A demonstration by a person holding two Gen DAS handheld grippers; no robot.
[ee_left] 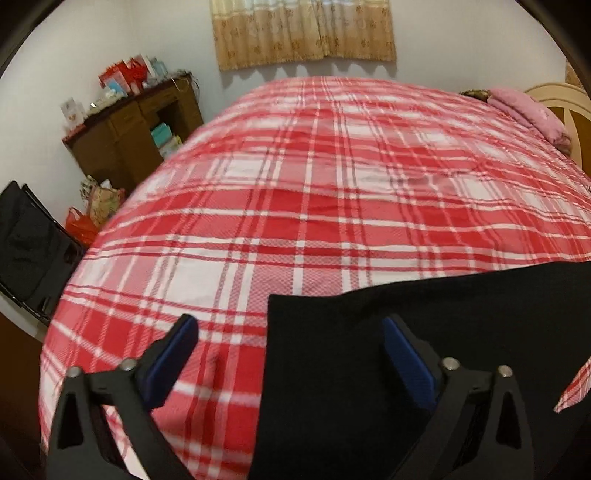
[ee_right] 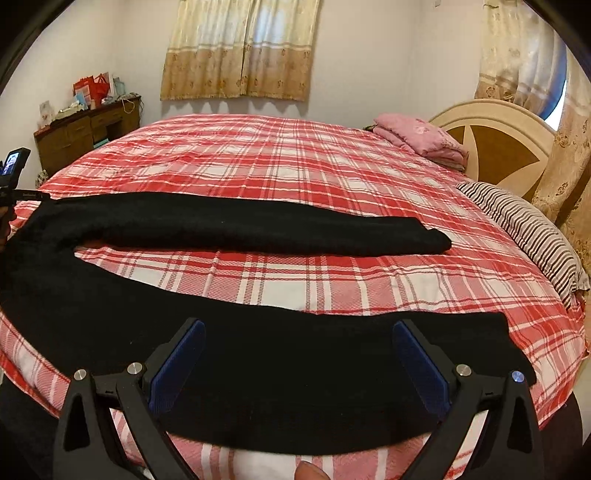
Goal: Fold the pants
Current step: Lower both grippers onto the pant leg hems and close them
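Red-and-white plaid bedding (ee_left: pixel 314 206) fills most of the left wrist view, spread smooth over a wide bed that reaches back to a pale wall with a tan patterned curtain (ee_left: pixel 303 33). At the far left stands a brown wooden desk (ee_left: pixel 125 136) crowded with cards and boxes, with bags on the floor beside it and a black open suitcase (ee_left: pixel 29 247) nearer. A folded pink blanket (ee_left: pixel 528 110) lies at the far right by the headboard. The left gripper (ee_left: pixel 290 354) hangs above the bed edge with its blue-padded jaws wide apart, nothing pressed between them; the waist end of the black pants (ee_left: pixel 369 369) lies flat beneath, its edge running between the two fingers. From the right wrist view the same plaid cover (ee_right: pixel 295 166) stretches to a round cream-and-brown headboard (ee_right: pixel 495 140), with a striped pillow (ee_right: pixel 528 229) on the right and the pink blanket before it. The pants (ee_right: pixel 258 229) lie spread, both legs stretched toward the right and well apart, plaid showing between them. The right gripper (ee_right: pixel 299 354) hovers over the nearer leg, jaws spread wide and gripping nothing.
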